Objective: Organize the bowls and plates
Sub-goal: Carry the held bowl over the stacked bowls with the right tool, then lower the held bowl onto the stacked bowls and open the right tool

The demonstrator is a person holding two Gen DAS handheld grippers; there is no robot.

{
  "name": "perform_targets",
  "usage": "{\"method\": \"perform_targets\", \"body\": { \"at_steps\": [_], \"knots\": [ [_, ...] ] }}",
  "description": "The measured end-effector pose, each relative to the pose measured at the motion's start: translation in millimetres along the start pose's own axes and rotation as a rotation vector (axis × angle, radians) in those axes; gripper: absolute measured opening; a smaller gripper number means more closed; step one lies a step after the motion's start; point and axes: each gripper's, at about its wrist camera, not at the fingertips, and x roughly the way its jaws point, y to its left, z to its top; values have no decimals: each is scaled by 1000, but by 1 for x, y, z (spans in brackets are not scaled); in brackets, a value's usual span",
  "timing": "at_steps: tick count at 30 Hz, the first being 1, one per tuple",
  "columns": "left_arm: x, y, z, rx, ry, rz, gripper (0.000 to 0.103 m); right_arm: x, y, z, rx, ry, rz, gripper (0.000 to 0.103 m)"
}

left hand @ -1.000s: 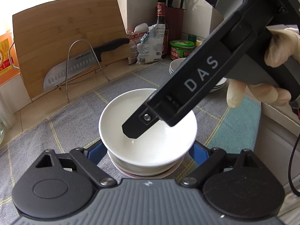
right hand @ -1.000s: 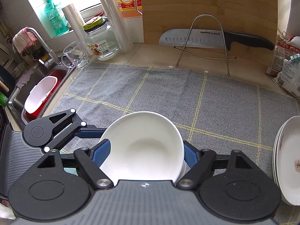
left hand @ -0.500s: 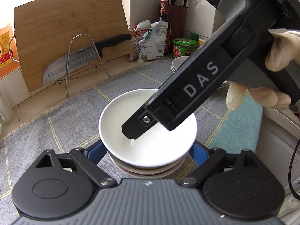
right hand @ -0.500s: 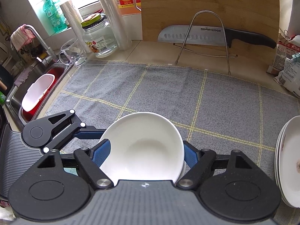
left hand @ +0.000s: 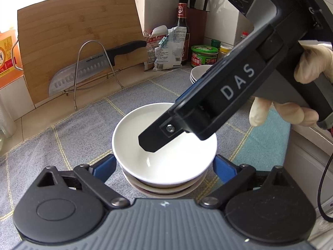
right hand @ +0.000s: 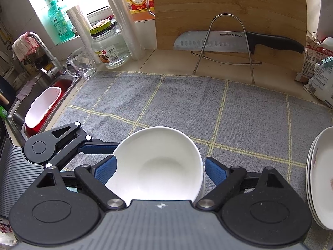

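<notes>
While the two handheld grippers met over one stack of dishes, the scene stood thus:

Surface: a grey woven mat with yellow grid lines (right hand: 187, 104) covered the counter; a pale blue cloth (left hand: 264, 141) lay at its right edge.
Task things: a white round ceramic bowl (left hand: 164, 145) sat on the mat atop a short stack of other white dishes.
Left gripper (left hand: 164, 166): jaws spread, blue pads either side of the bowl stack, apart from it.
Right gripper (right hand: 160, 168): jaws spread around the bowl, pads just beside its rim; grip cannot be told.
Nearby: a stack of white plates (right hand: 320, 179) lay right of the bowl.
Obstacles: the right gripper's black body crossed above the bowl.
Far edge: a steel cleaver on a wire rack (right hand: 218, 39) leaned against a bamboo cutting board (right hand: 229, 4).
Left edge: a steel sink (right hand: 25, 104), a clear glass mug (right hand: 81, 62).
</notes>
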Motion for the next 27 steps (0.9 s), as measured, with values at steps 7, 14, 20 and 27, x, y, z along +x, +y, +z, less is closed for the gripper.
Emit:
{"method": "perform_targets", "body": {
  "at_steps": [7,14,20,27],
  "knots": [
    [-8,3,-8,6,21,11,100,-12,3,-9,-33,-58,-5,103],
    [-10,9,-23,7,82,26,100,-22,7,-26,-66,-86,3,103],
    [-11,16,-35,-18,140,70,100,-27,6,-46,-99,-83,-10,103],
    [-10,12,-40,-48,176,122,100,-6,-5,-73,-164,-10,-51,103]
  ]
}}
